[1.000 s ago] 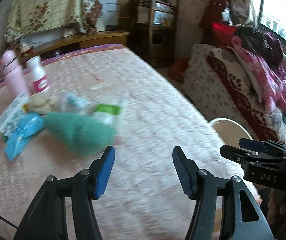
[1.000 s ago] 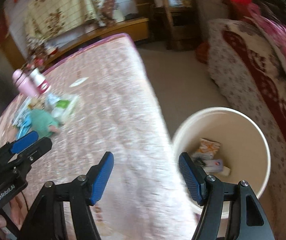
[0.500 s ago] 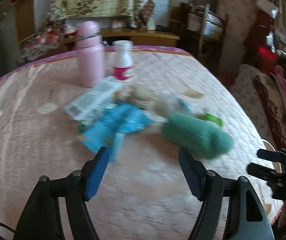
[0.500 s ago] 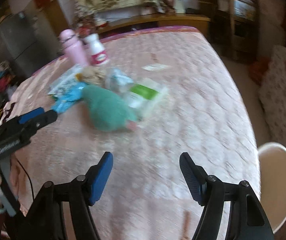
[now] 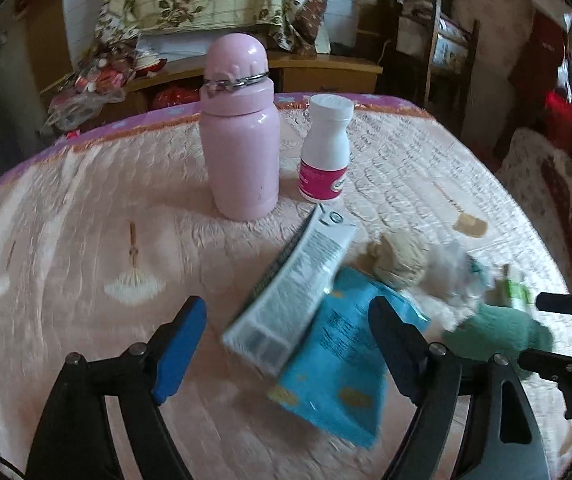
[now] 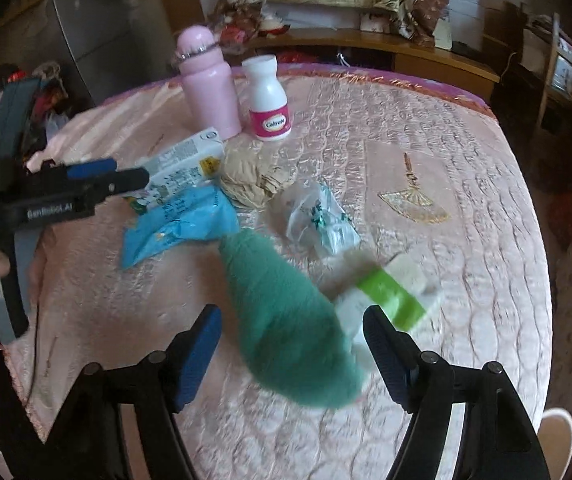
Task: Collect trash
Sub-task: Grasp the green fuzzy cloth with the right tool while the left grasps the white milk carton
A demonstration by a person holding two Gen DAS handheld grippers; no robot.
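White bottle (image 6: pixel 268 98) reads "Caltrate"; left hand-held gripper (image 6: pixel 97 178) "GenRobot.AI".

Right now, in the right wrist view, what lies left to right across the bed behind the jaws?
Blue wrapper → green fuzzy item → green-and-white carton → embroidered fan motif.

Glossy quilted tablecloth (image 5: pixel 85 240), fuzzy green cloth (image 6: pixel 286 320)

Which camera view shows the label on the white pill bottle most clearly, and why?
The right wrist view: the white pill bottle faces it, so the brand mark on its pink band shows whole. In the left wrist view the same bottle stands beside the pink flask, its label turned partly away and unreadable.
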